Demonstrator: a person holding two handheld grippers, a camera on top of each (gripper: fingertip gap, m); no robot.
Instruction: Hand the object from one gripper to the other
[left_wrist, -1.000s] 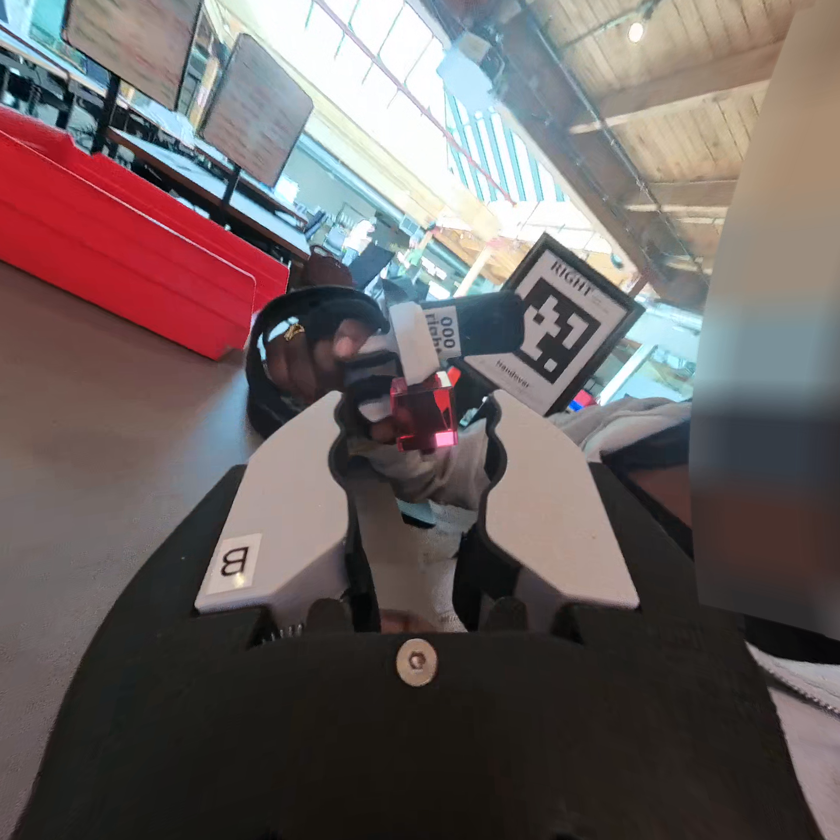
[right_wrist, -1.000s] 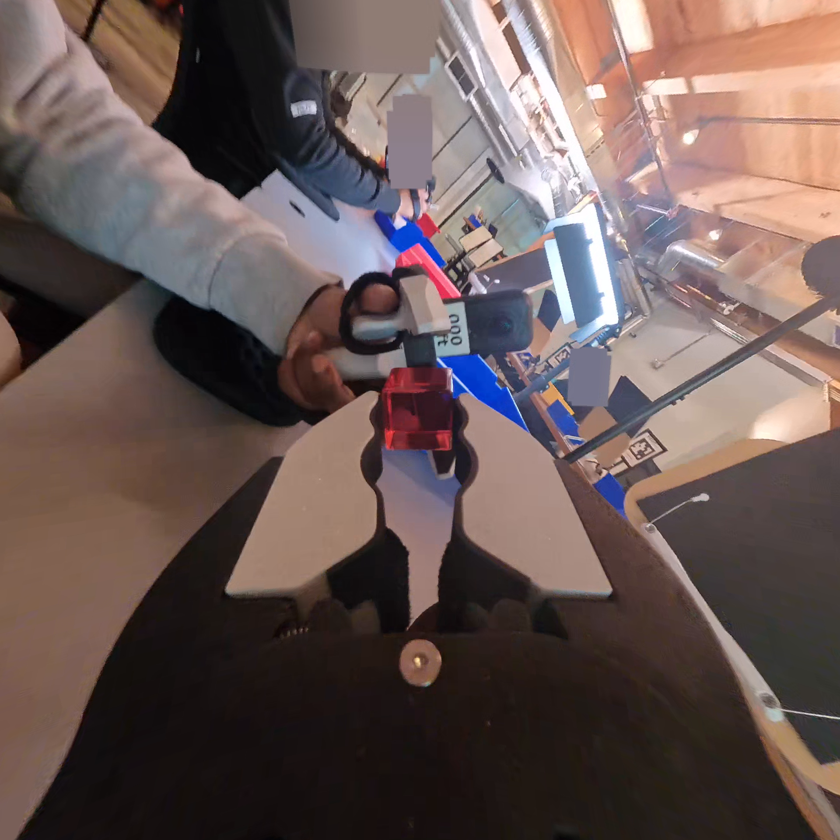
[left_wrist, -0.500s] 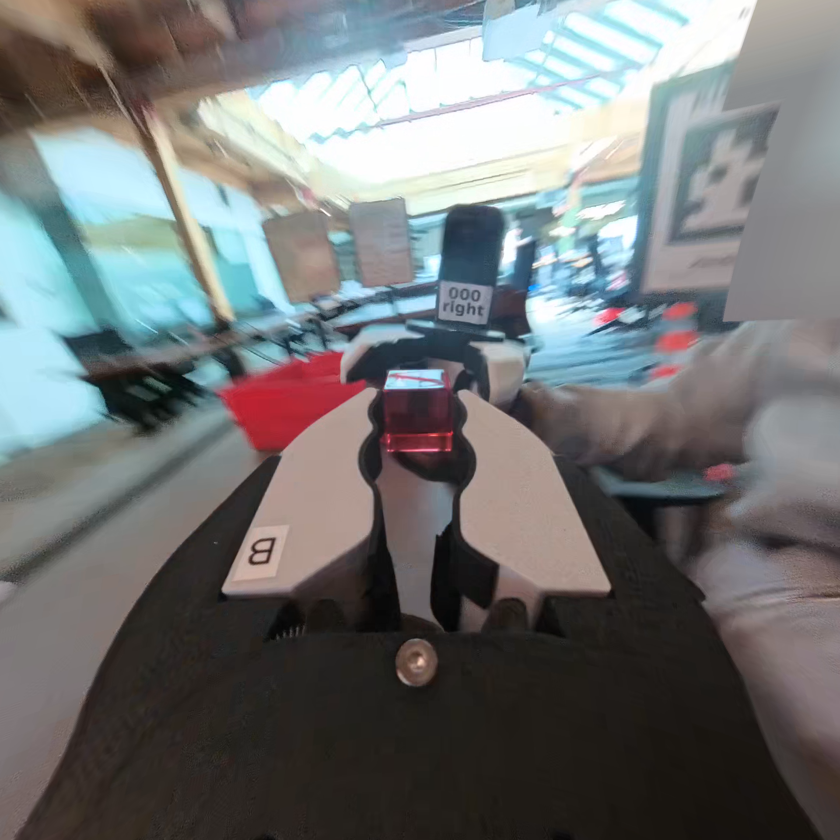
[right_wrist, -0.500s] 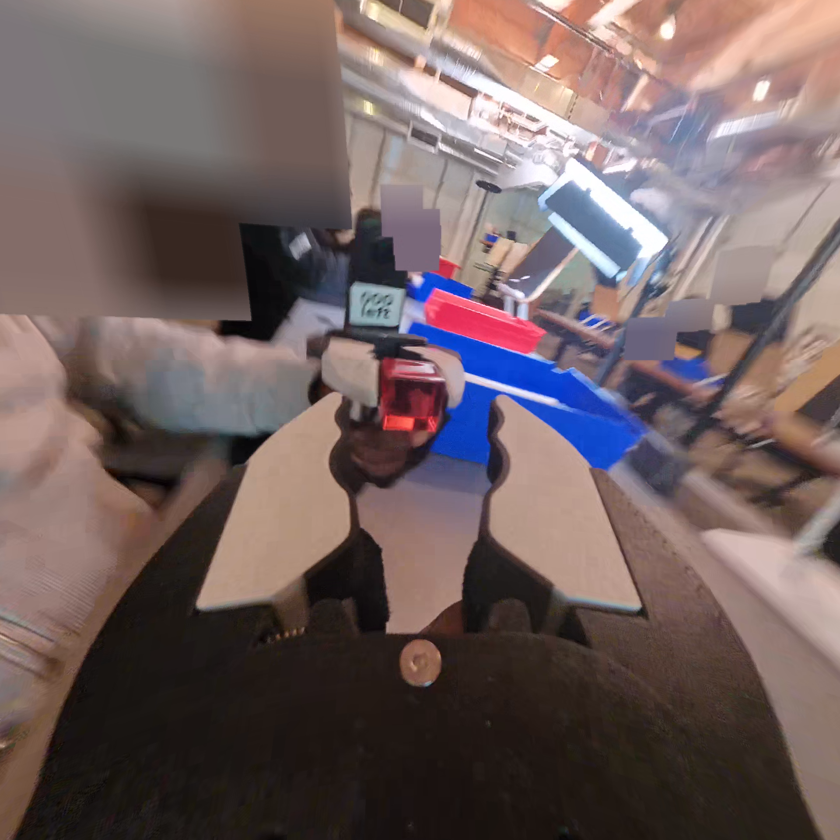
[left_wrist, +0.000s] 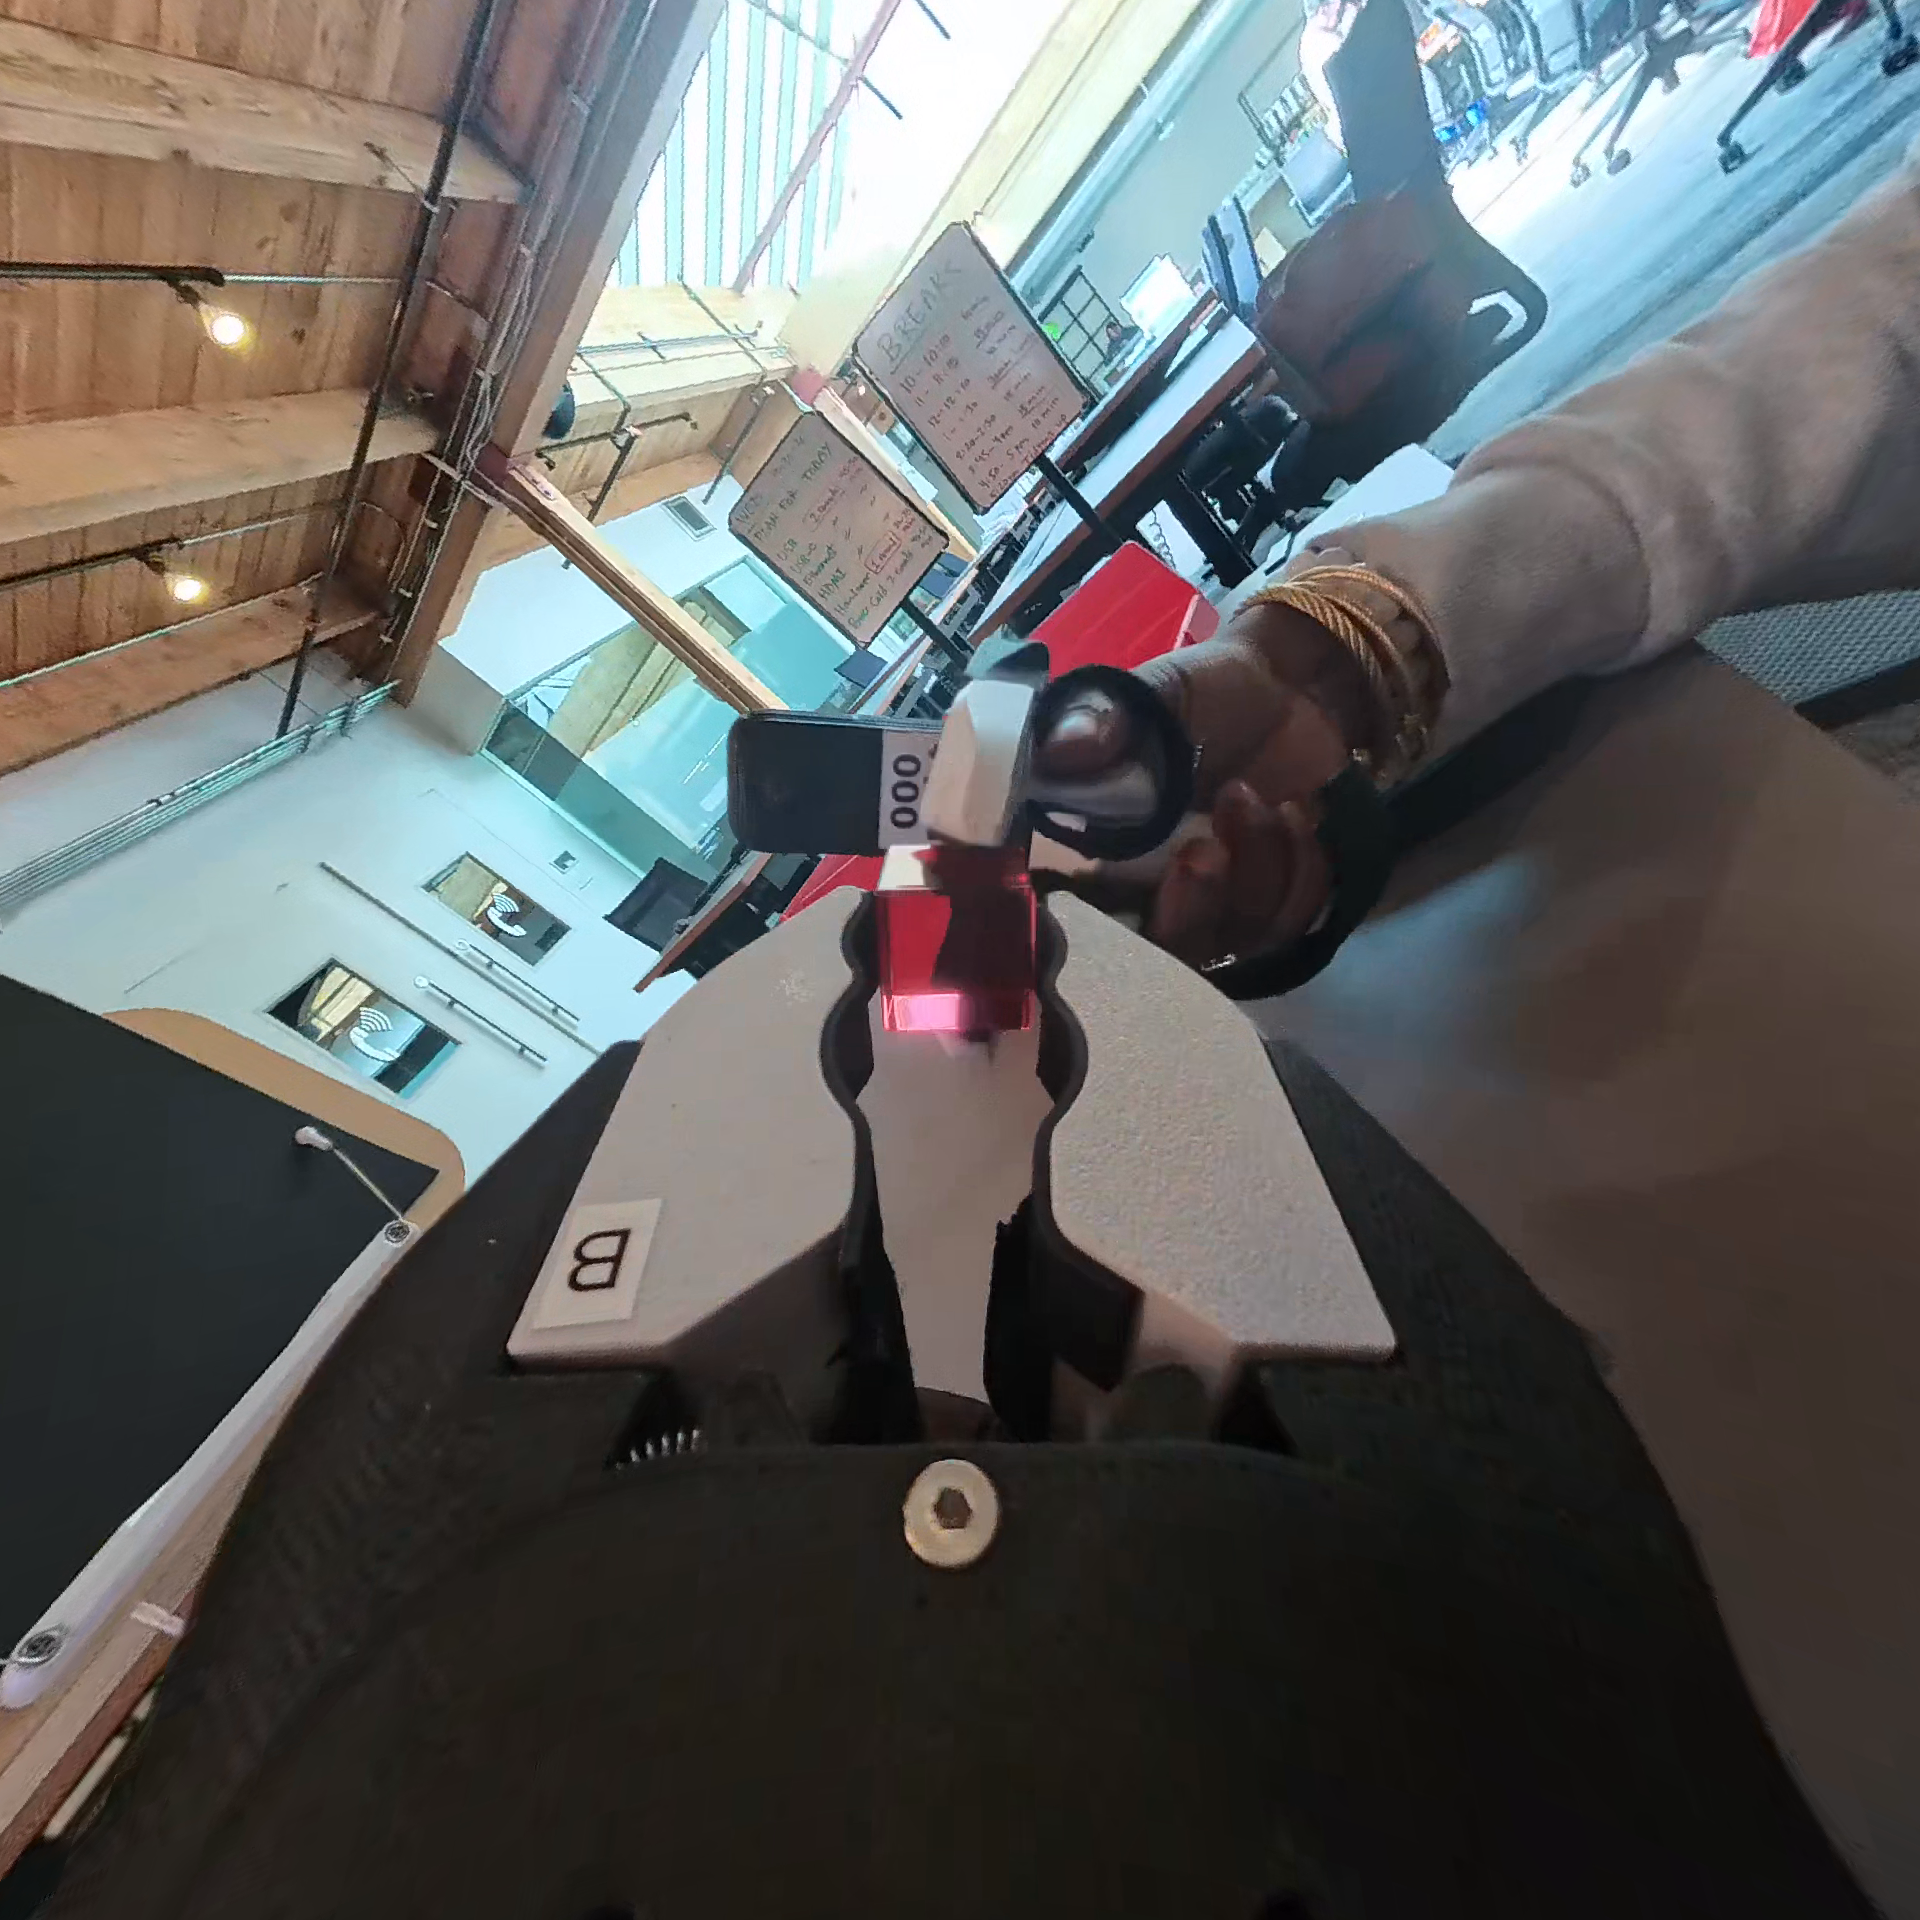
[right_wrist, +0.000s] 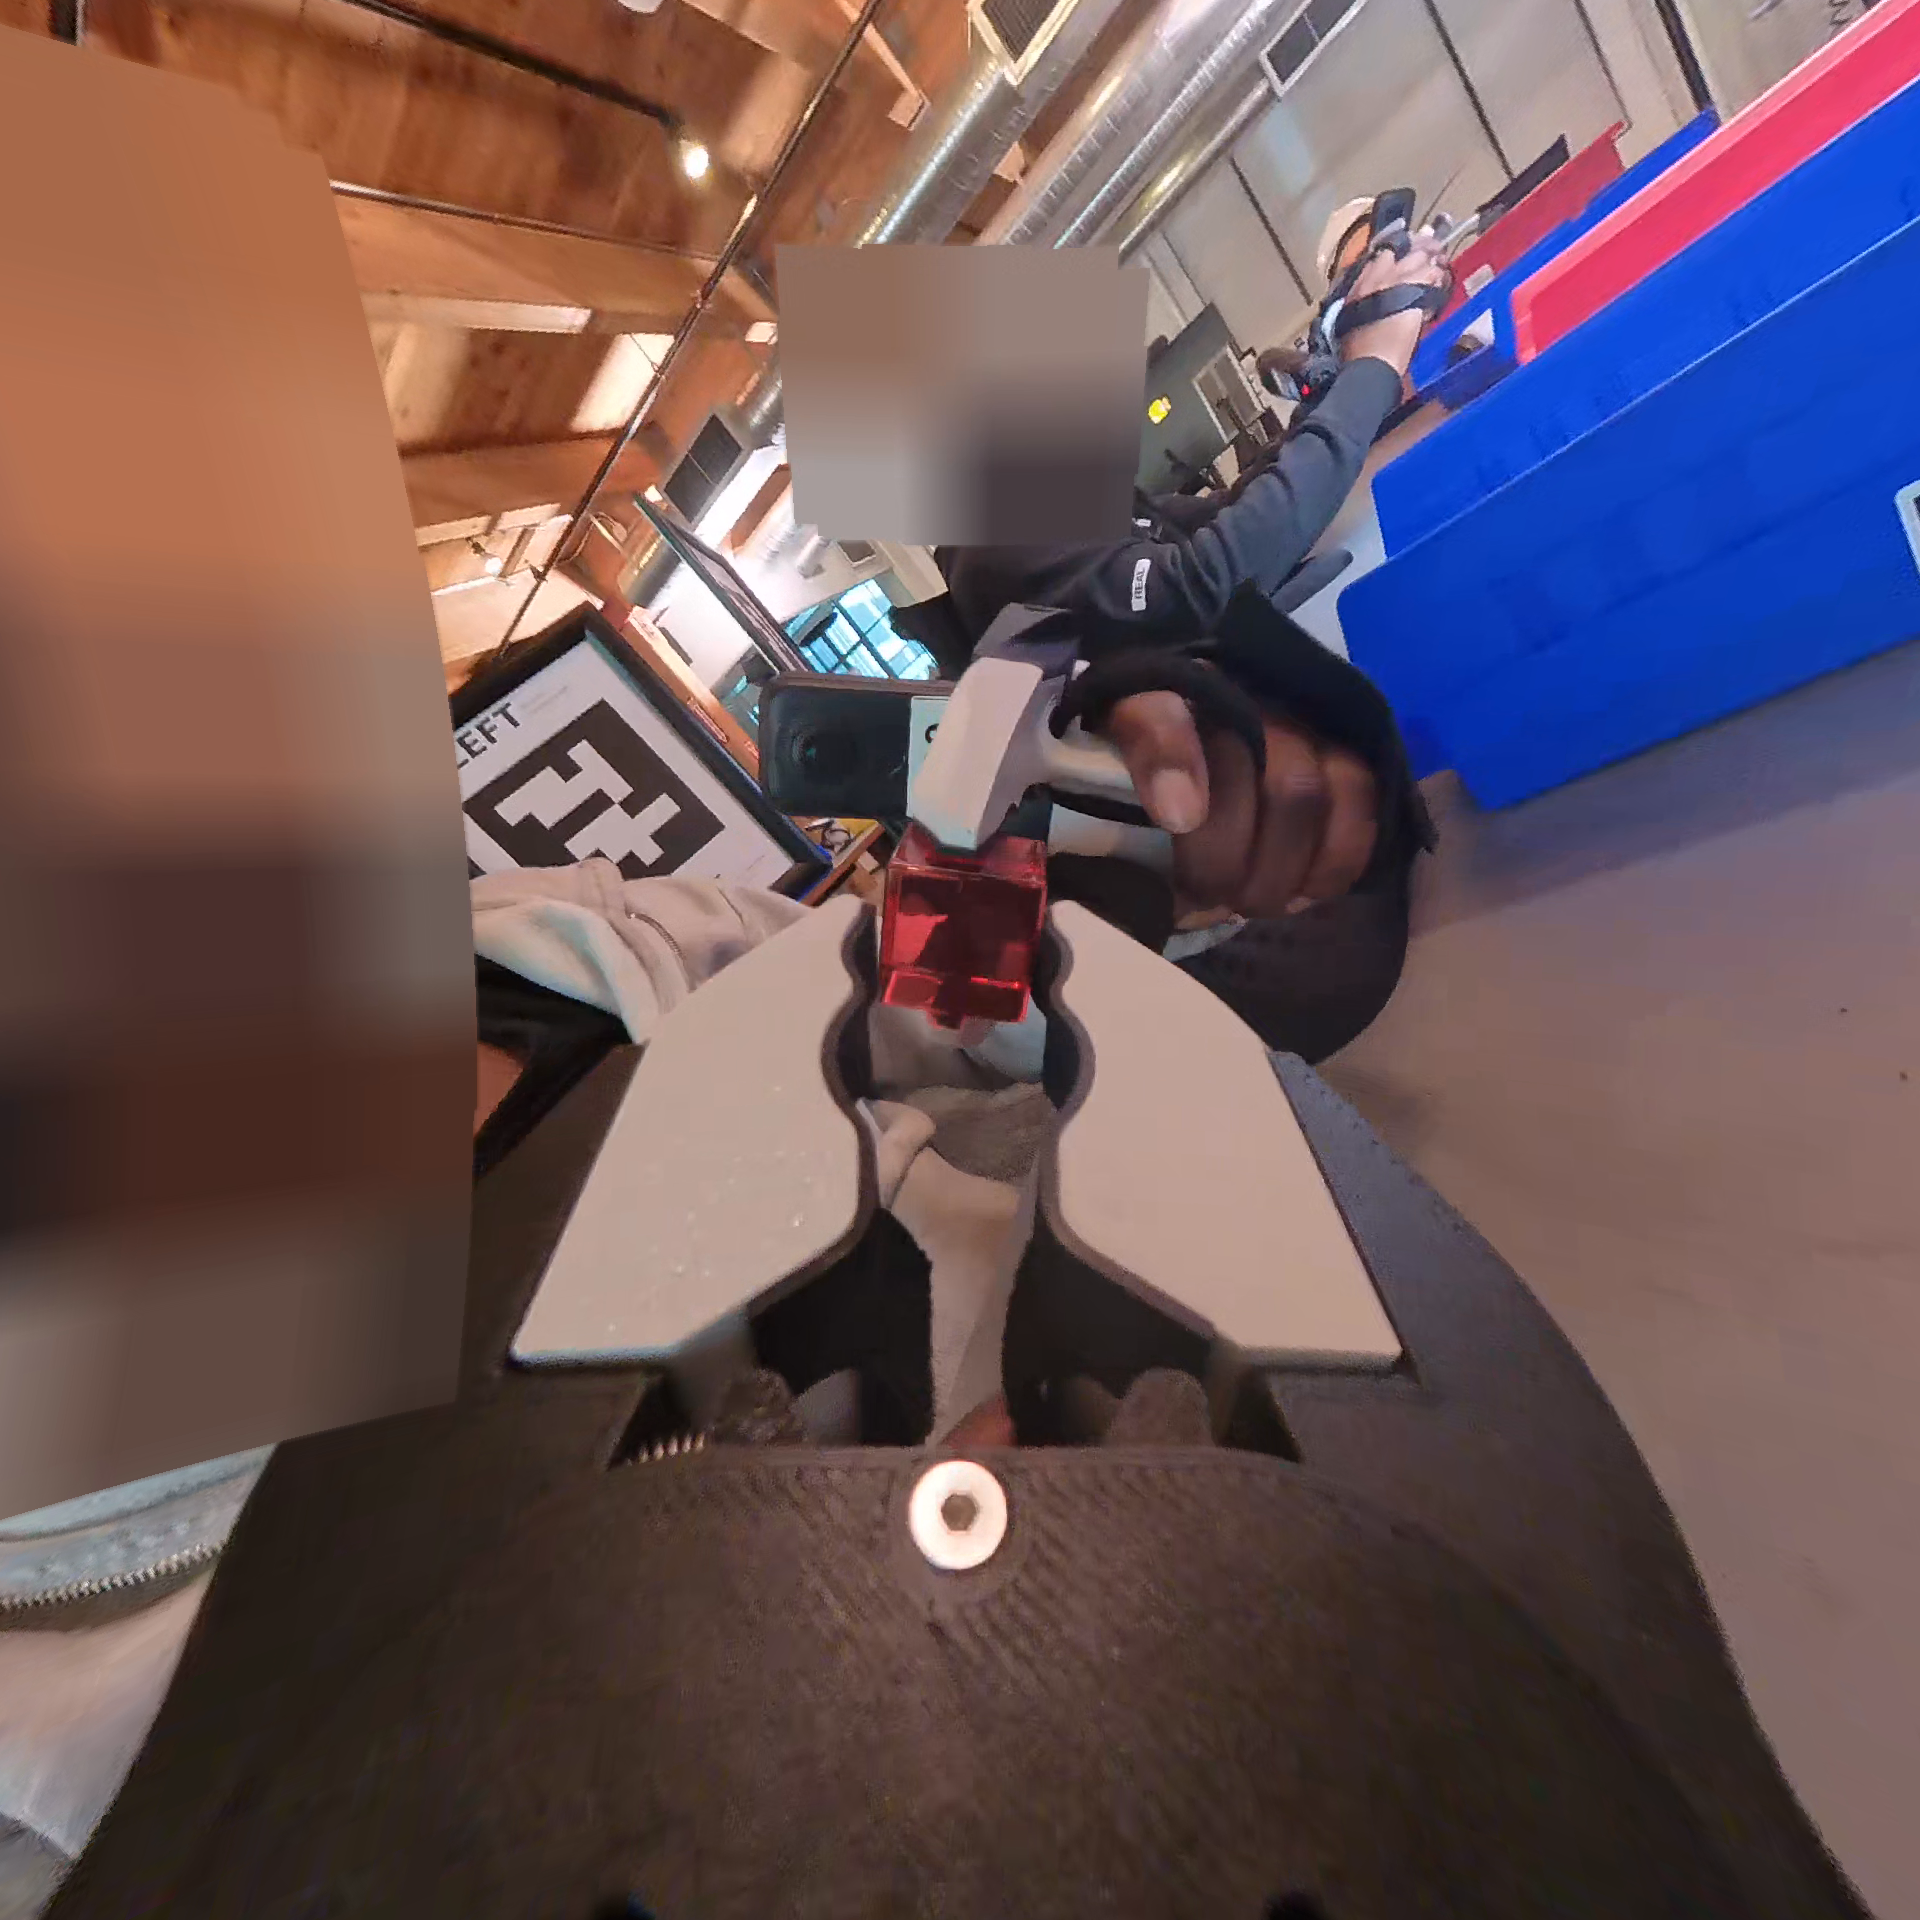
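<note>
Red, clear plastic with flat glossy faces and sharp edges, the red cube (left_wrist: 956, 951) sits in the air above the grey table (left_wrist: 1610, 1091), caught at the meeting point of both grippers. In the left wrist view it lies straight ahead, between the tips of the left gripper (left_wrist: 951, 935), whose jaws are drawn in until the dark wavy pads meet its two side faces. In the right wrist view the same cube (right_wrist: 961, 940) is also dead ahead, between the tips of the right gripper (right_wrist: 958, 925), which is likewise narrowed to the cube's width. As far as I can judge, both are clamped on it at once.

The cube has no long axis, so the relation that matters is roll. Each gripper shows edge-on in the other's view, turned about a quarter turn, so the two pairs of pads seem to press on different pairs of faces and do not crowd each other. Neither gripper is nearer; they meet nose to nose, each with a black camera (left_wrist: 800, 795) on top and a hand (left_wrist: 1247, 790) behind.

The fingers are matt grey plastic on black, coarse-textured bodies. Smooth cube faces could slip, so whichever gripper lets go should open straight and draw back along its own axis.
</note>
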